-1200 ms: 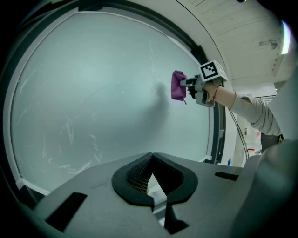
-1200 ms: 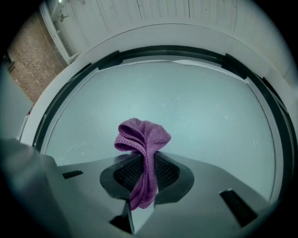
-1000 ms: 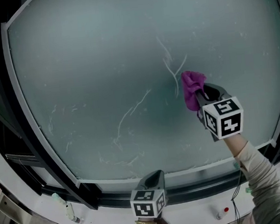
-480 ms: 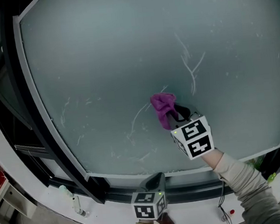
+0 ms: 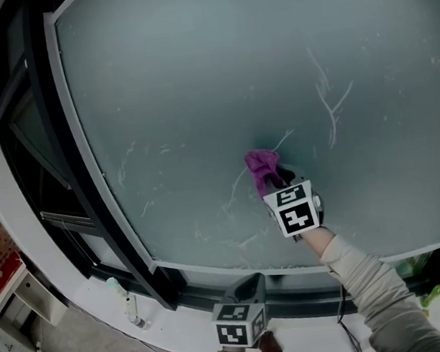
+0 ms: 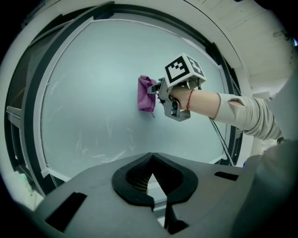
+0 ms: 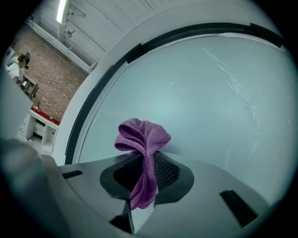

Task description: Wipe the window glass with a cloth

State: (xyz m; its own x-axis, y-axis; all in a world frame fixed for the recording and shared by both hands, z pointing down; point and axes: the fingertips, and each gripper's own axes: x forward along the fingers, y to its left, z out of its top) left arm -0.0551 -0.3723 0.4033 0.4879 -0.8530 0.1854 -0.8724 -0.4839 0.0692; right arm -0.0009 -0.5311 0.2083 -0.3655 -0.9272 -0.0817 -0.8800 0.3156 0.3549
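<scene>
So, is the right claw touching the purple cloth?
Touching. The right gripper view shows the right claw shut on the purple cloth, pinched between its jaws.

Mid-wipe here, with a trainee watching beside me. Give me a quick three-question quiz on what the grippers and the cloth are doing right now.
1. True or false: the left gripper holds the purple cloth.
2. Fill in: the right gripper presses the cloth against the ___.
3. Where is the left gripper? A: low, by the window's bottom frame; B: on the glass beside the cloth; C: above the cloth.
Key: 1 false; 2 window glass; 3 A.
</scene>
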